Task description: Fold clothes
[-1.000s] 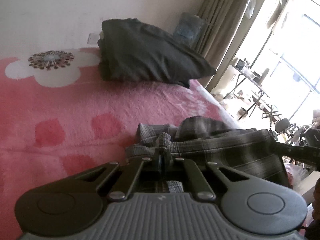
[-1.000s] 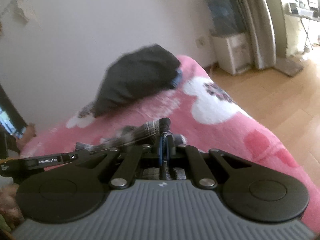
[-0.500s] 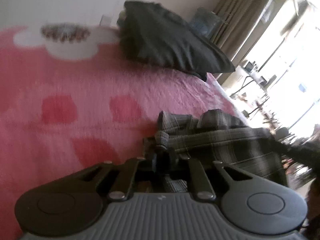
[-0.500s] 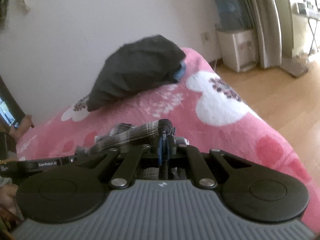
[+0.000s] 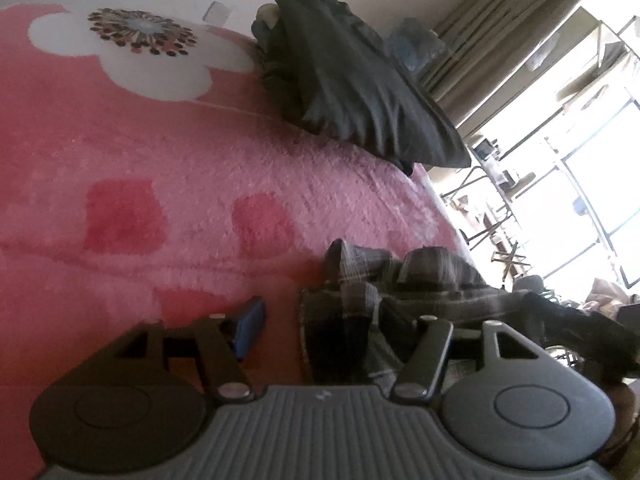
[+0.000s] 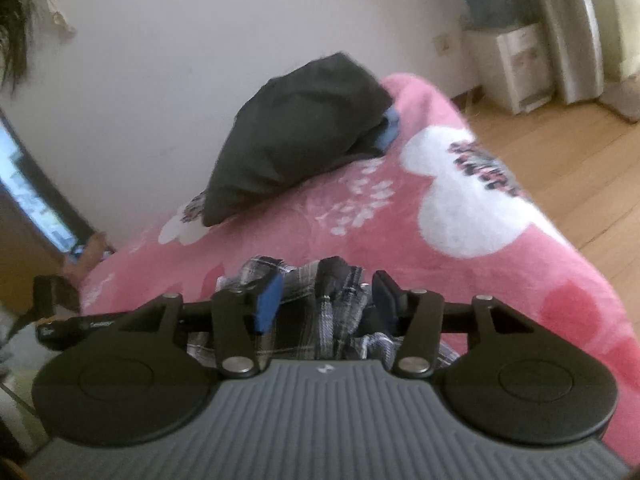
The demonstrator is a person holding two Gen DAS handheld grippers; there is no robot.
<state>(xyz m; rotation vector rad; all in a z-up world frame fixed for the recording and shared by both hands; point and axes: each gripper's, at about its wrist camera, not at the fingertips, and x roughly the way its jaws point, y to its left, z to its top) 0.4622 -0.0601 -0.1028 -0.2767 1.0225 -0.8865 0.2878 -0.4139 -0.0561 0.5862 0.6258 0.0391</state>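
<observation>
- Plaid shirt [image 6: 320, 312] bunched on pink blanket [image 6: 460, 272], at 6 o'clock of both wrist views, just ahead of the fingers.
- Left gripper [image 5: 320, 328]: jaws opening, spread; plaid fabric between them, pads not pressing.
- Right gripper [image 6: 328, 300]: jaws opening, spread either side of a fabric ridge, no pinch.
- Dark pillow [image 6: 296, 136] at 12 o'clock, well apart, against wall [image 6: 180, 40].

We note one plaid garment [image 5: 420, 280], grey and white check with darker bands, lying crumpled on the pink blanket [image 5: 160, 152] near the bed's edge. It is bunched in loose folds, not flat; one rolled dark fold [image 6: 334, 276] stands up at its middle. A dark heap of cloth [image 6: 300, 136] rests well apart, by the wall.
</observation>
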